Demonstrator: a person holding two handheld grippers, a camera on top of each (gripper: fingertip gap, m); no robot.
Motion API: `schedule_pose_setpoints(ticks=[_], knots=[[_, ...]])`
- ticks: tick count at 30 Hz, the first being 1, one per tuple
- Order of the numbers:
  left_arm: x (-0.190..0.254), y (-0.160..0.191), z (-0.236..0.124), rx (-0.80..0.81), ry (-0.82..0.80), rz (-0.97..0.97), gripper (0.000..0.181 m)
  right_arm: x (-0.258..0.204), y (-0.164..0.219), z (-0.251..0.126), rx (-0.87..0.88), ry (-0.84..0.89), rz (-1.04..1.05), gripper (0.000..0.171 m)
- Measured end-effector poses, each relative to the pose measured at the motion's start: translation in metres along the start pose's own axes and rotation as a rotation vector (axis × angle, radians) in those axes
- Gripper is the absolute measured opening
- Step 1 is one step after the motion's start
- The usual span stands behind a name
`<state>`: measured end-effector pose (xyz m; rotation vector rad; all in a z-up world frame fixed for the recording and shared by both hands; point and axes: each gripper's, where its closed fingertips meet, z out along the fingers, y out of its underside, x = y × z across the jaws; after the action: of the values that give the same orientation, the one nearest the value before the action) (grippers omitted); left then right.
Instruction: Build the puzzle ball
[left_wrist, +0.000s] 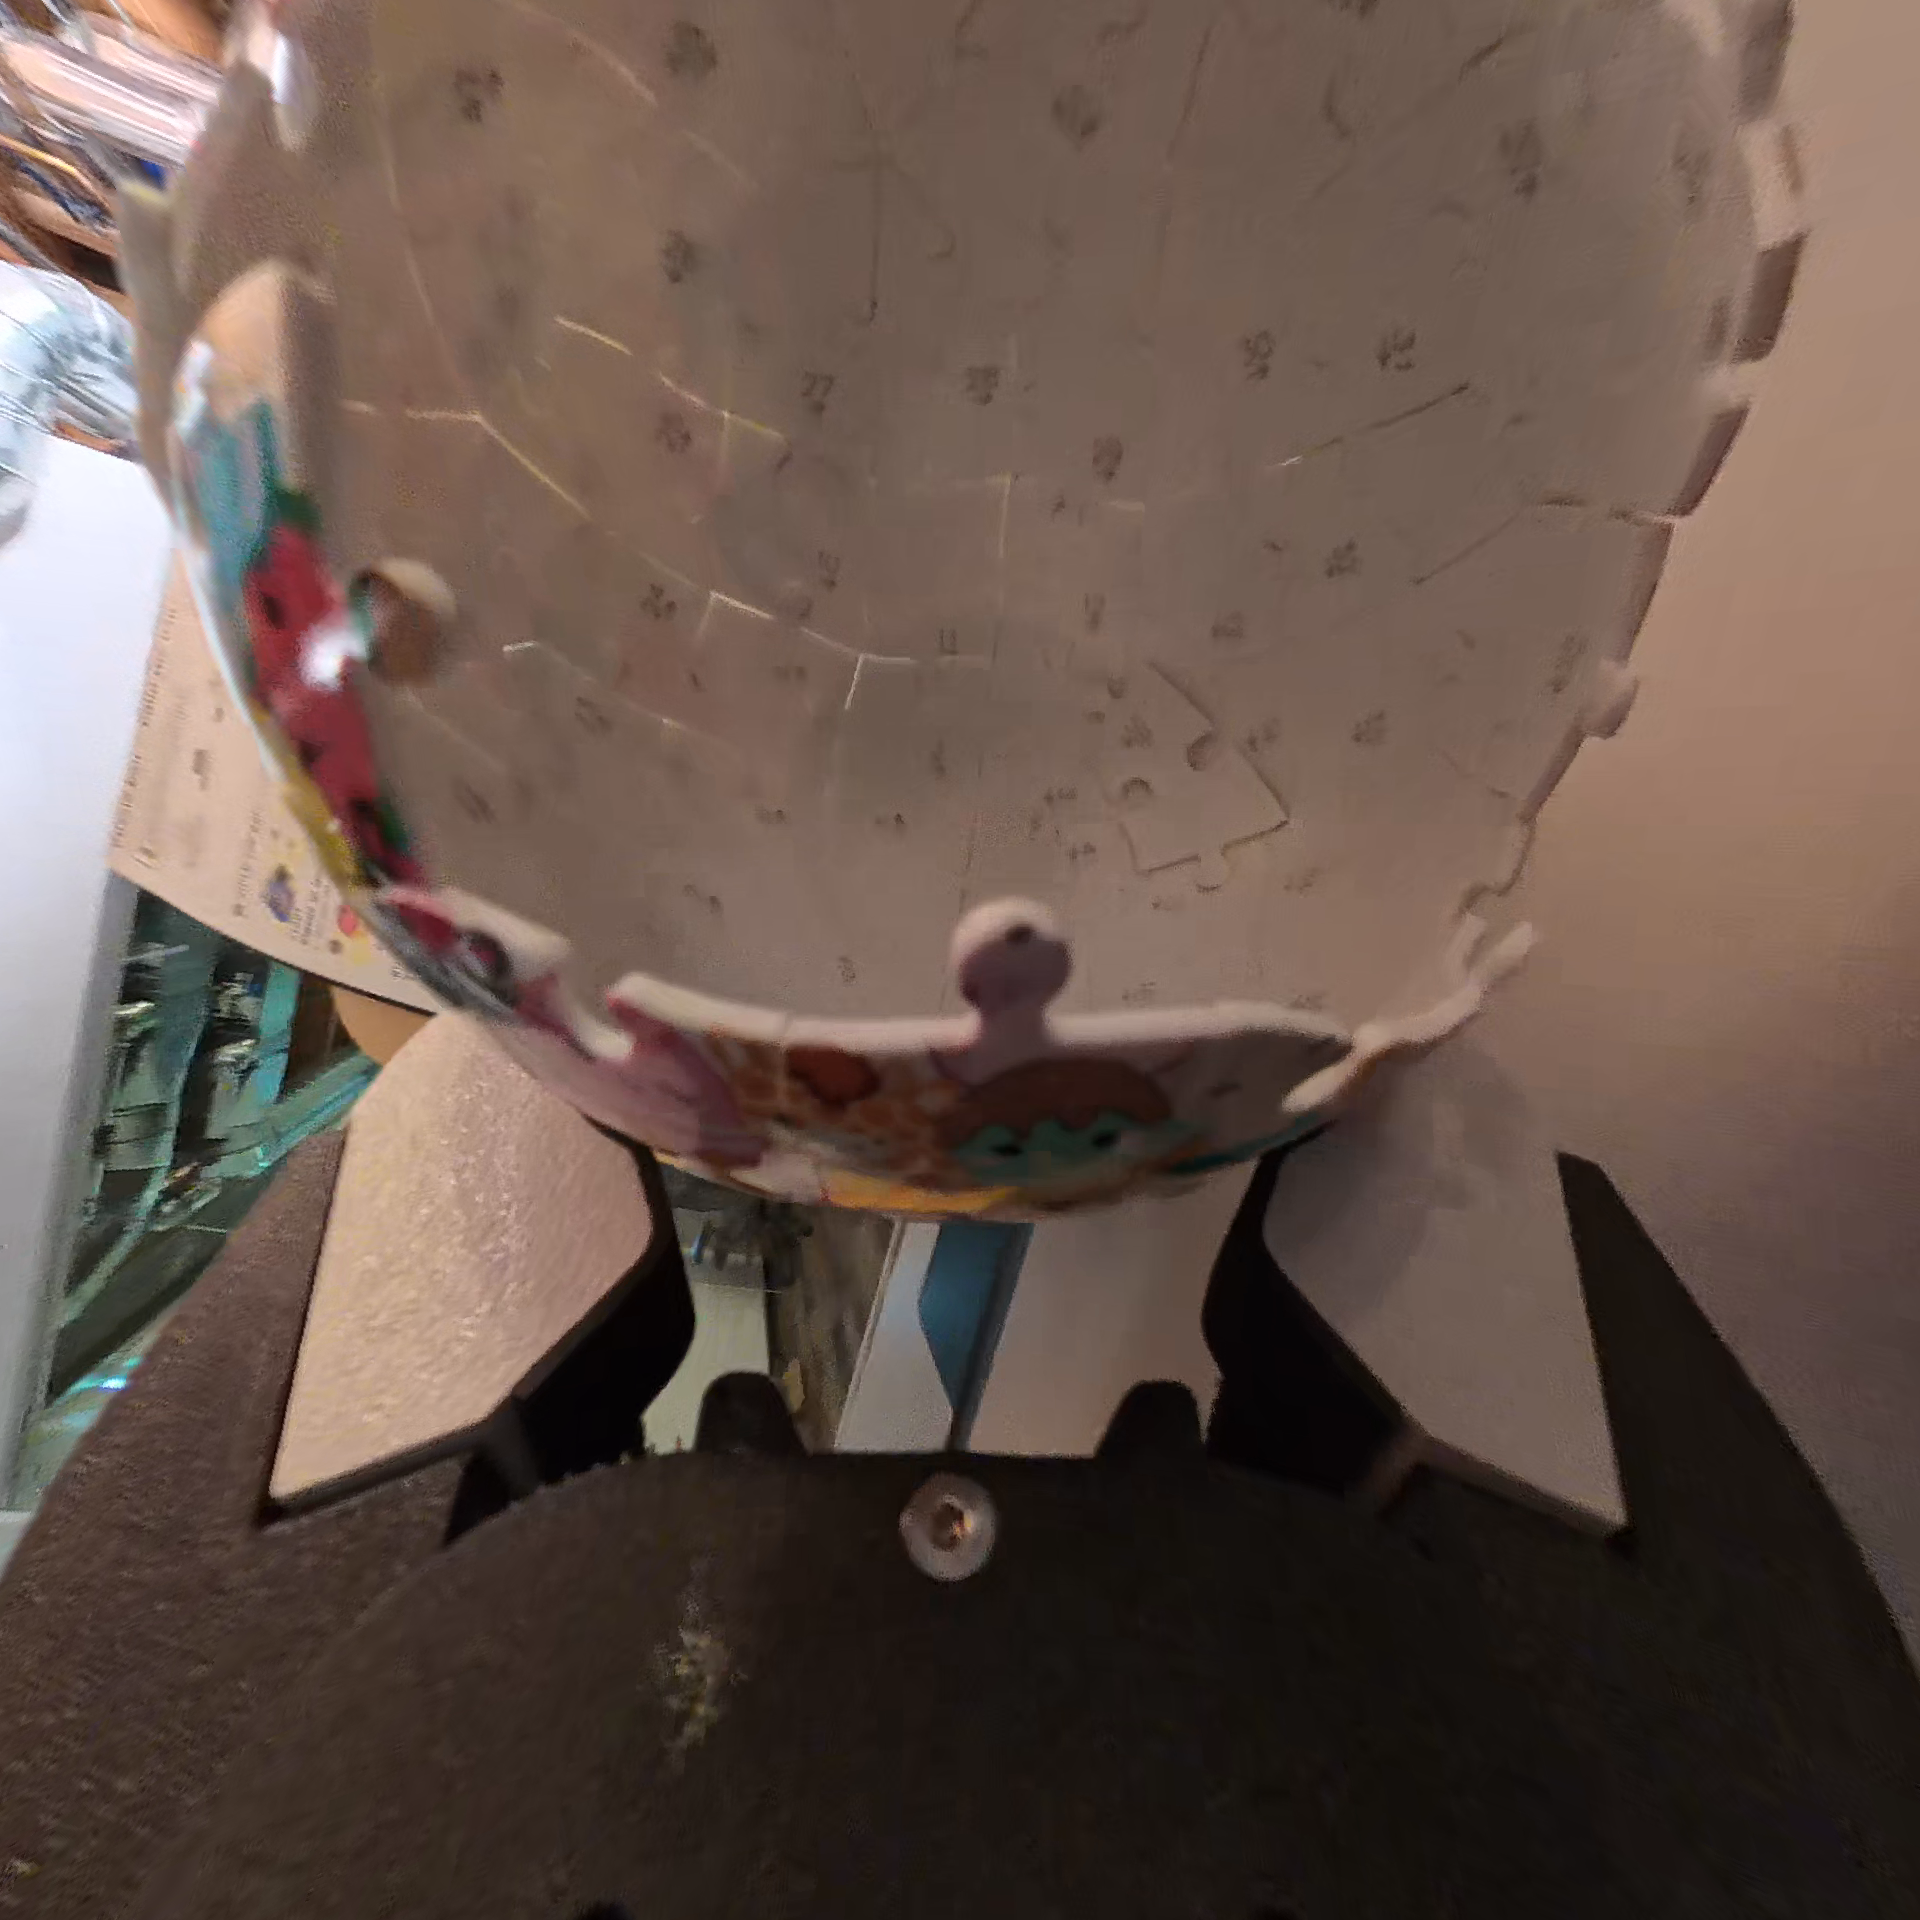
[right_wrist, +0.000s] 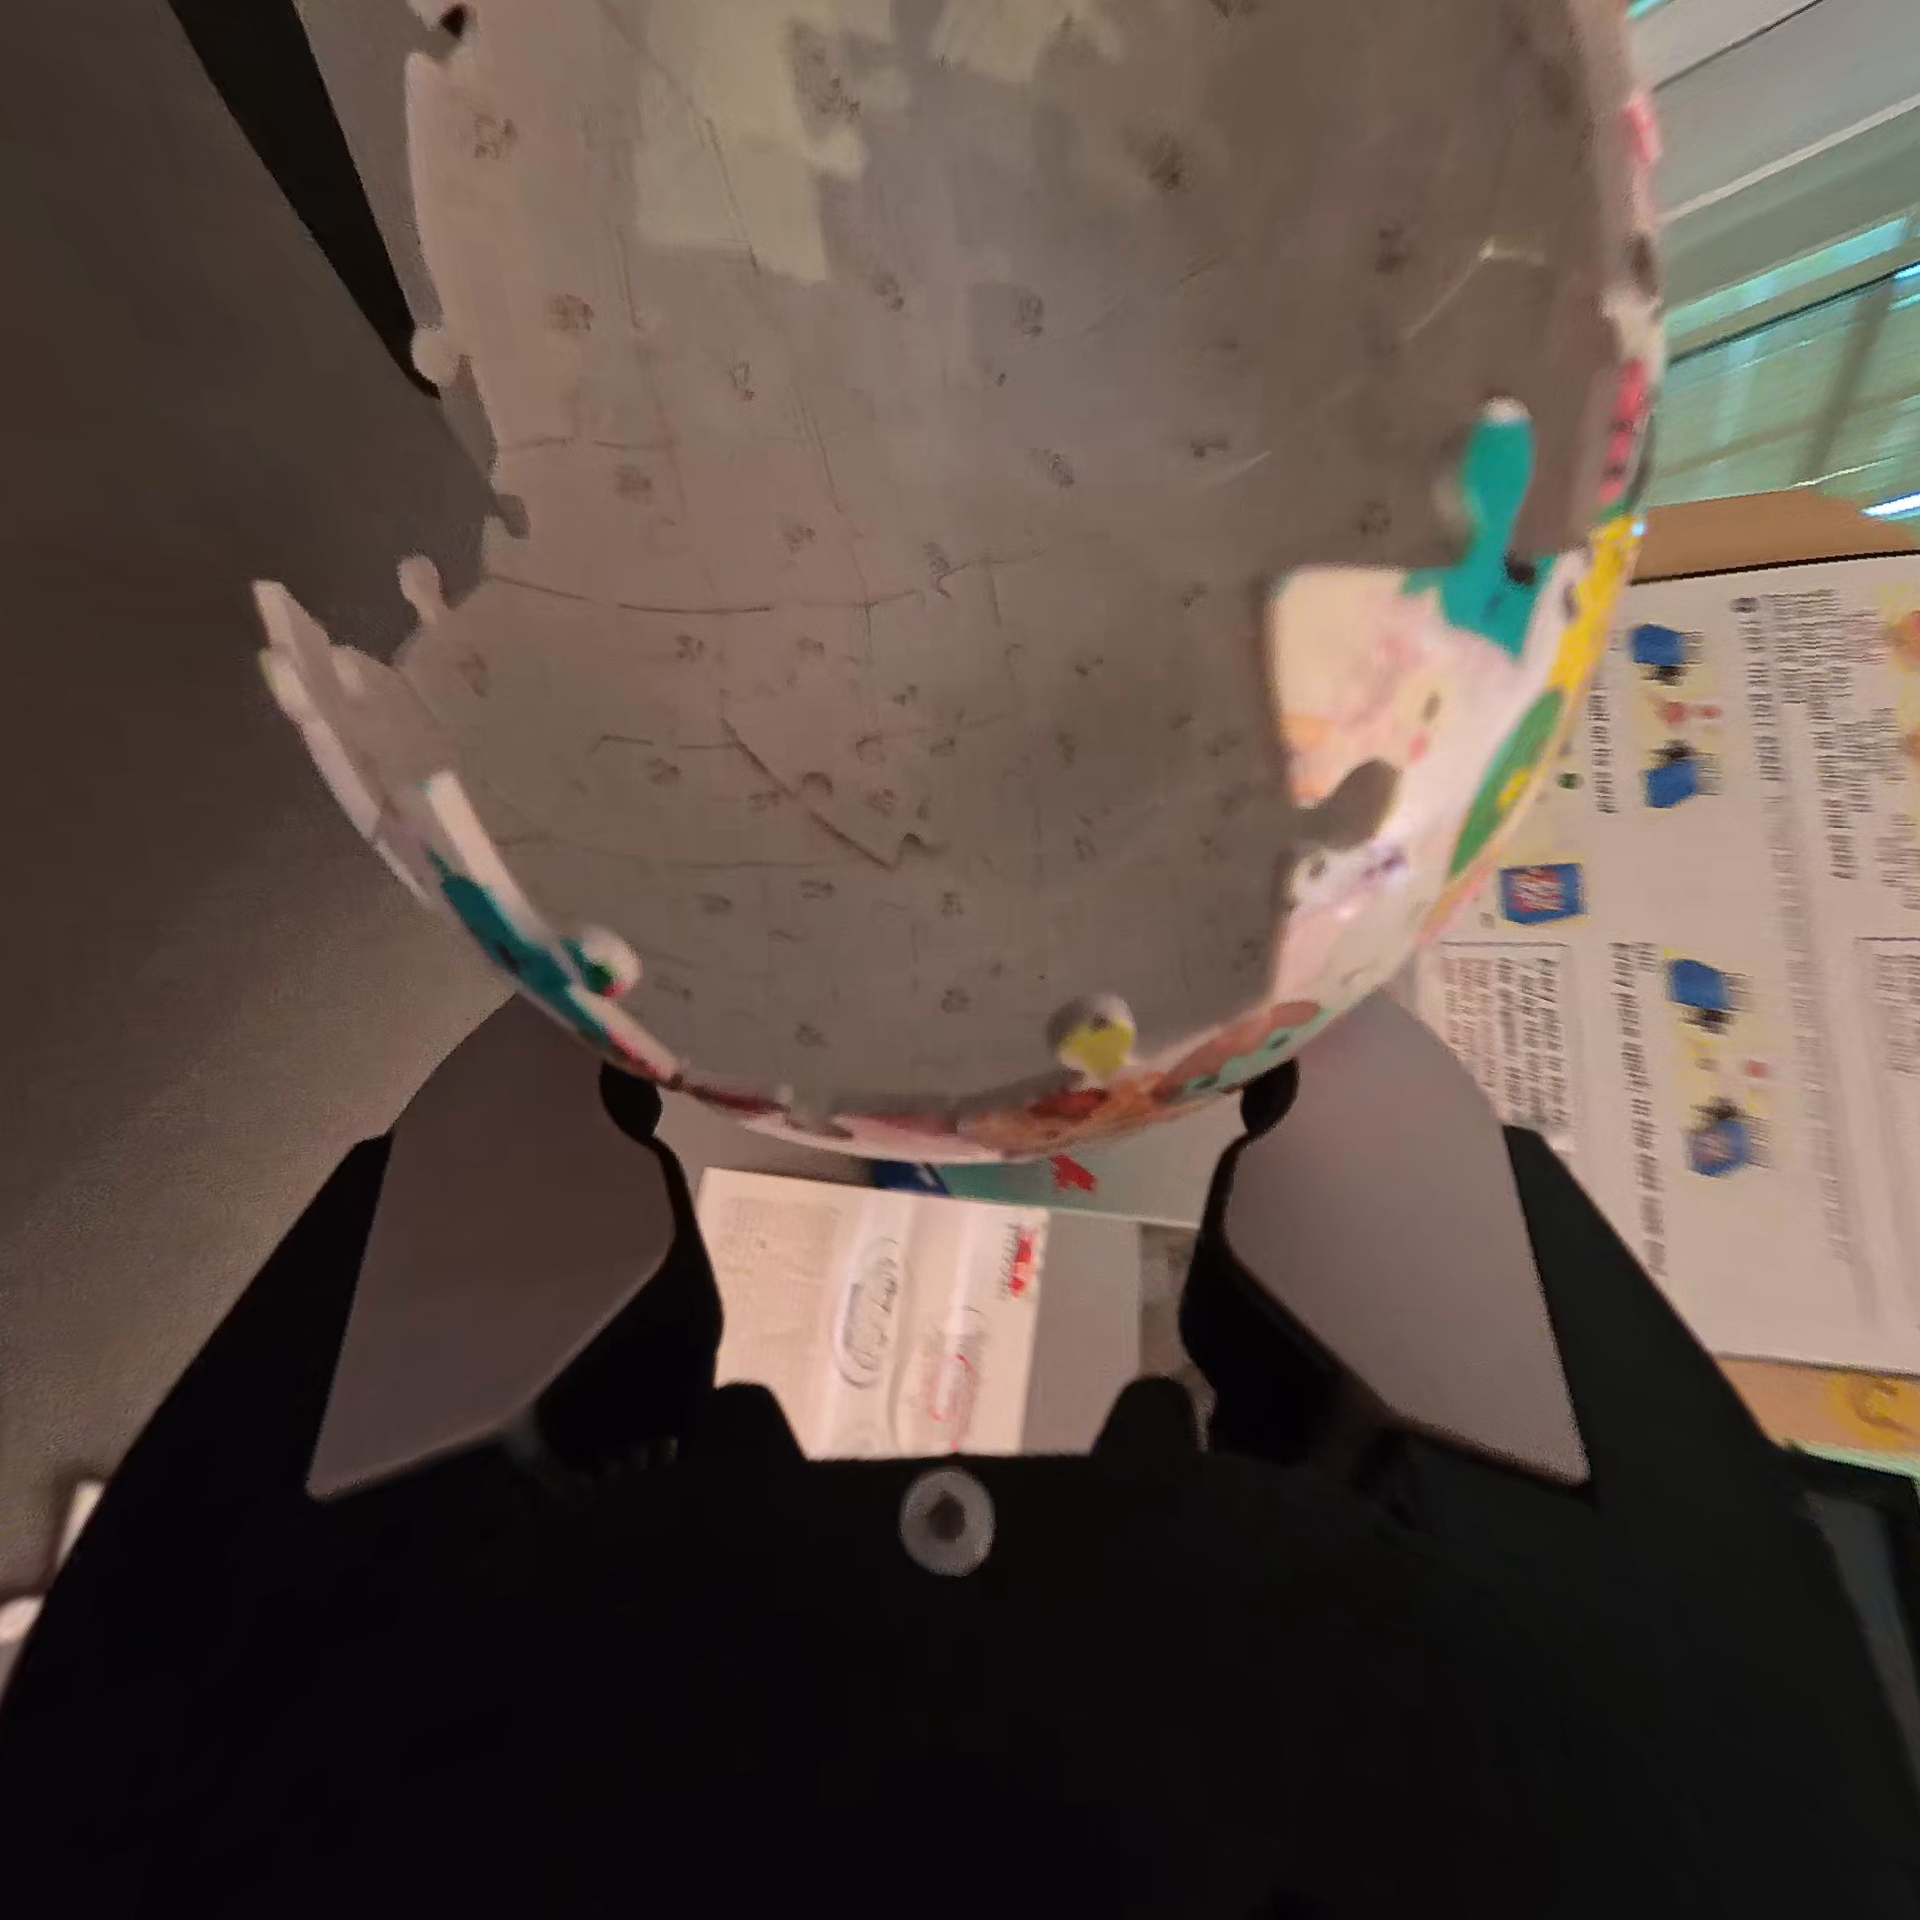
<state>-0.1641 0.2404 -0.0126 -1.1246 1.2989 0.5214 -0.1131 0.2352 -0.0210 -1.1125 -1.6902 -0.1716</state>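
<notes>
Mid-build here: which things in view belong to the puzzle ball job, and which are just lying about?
Job:
- puzzle shell, part-built, grey inside facing both cameras
- left gripper, shell edge between its fingers
- right gripper, same
- instruction sheet, beside the shell

Lying about:
- printed paper below the right gripper
- cluttered shelves, blurred

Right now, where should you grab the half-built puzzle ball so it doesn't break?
Grip the ball low on its closed, rounded bottom, coming from below, as the left gripper and right gripper seem placed, fingers wide apart around the curve. It is an open shell; the jagged rim of tabs looks thin and would likely bend or pop apart.
</notes>
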Motion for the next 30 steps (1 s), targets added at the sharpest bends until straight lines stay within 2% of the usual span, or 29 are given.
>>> schedule_pose_setpoints(ticks=[4, 10, 19, 23, 30], knots=[[-0.002, -0.009, 0.01, 0.01, 0.024, -0.015, 0.124, 0.007, 0.005, -0.012, -0.019, 0.014, 0.024, 0.113], [0.022, -0.02, 0.002, 0.066, 0.093, -0.024, 0.123, -0.019, 0.015, -0.017, -0.035, -0.052, 0.086, 0.113], [0.062, -0.011, -0.003, 0.083, 0.211, -0.157, 0.124, -0.057, 0.027, 0.001, -0.036, -0.243, 0.162, 0.113], [0.081, -0.011, -0.011, 0.141, 0.27, -0.227, 0.125, -0.083, 0.022, 0.008, 0.033, -0.358, 0.258, 0.113], [0.108, 0.003, -0.021, 0.092, 0.409, -0.321, 0.126, -0.118, 0.021, 0.022, 0.053, -0.508, 0.376, 0.113]])
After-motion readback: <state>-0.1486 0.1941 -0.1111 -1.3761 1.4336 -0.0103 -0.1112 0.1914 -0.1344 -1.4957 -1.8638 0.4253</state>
